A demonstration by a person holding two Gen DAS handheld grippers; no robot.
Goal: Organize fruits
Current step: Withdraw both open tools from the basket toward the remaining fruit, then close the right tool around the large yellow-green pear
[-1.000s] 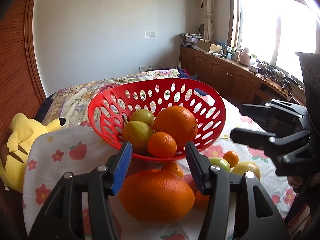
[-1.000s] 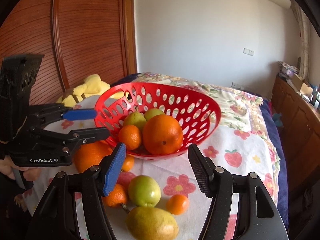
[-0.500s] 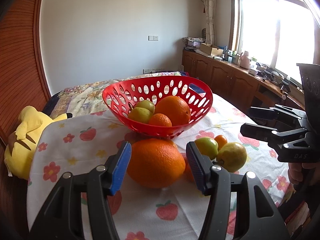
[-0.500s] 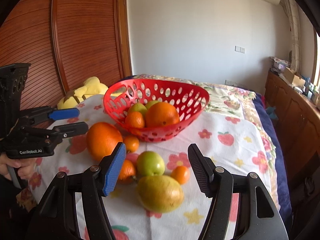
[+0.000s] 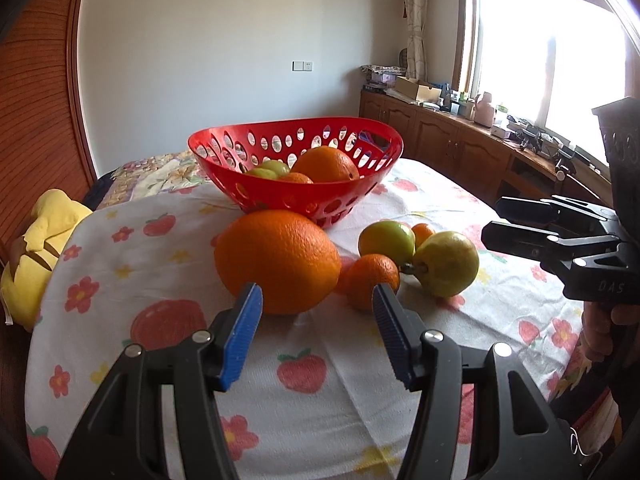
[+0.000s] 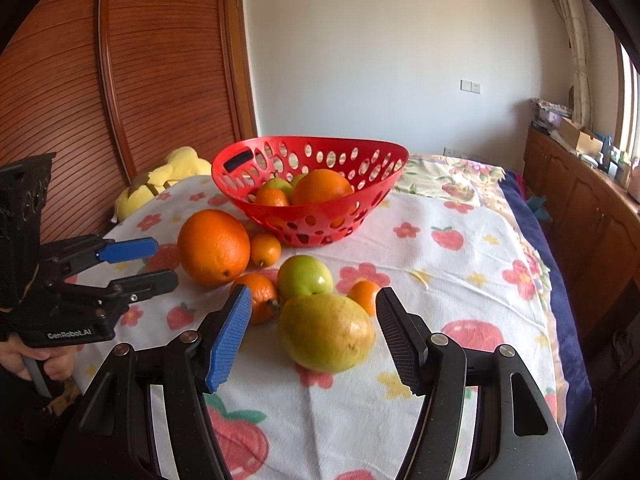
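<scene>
A red perforated basket (image 5: 256, 148) (image 6: 384, 160) stands on the flowered cloth and holds a large orange, a small orange and green fruit. In front of it lie a large orange (image 5: 278, 260) (image 6: 214, 246), a green apple (image 6: 305, 278) (image 5: 386, 240), a yellow-green pear (image 6: 326, 332) (image 5: 448, 262) and several small oranges (image 5: 372, 278). My left gripper (image 5: 318, 332) is open and empty, just short of the large orange. My right gripper (image 6: 314, 332) is open and empty, with the pear between its fingers, untouched.
A yellow plush toy (image 5: 36, 248) (image 6: 160, 184) lies at the cloth's left edge by a wooden panel wall. A wooden cabinet (image 5: 460, 140) with clutter runs under the window on the right. The cloth drops off at the bed's right side (image 6: 560, 280).
Both grippers have pulled back and sunk lower, away from the basket. The loose fruits now lie ahead of the fingers. The jaws stayed open.
</scene>
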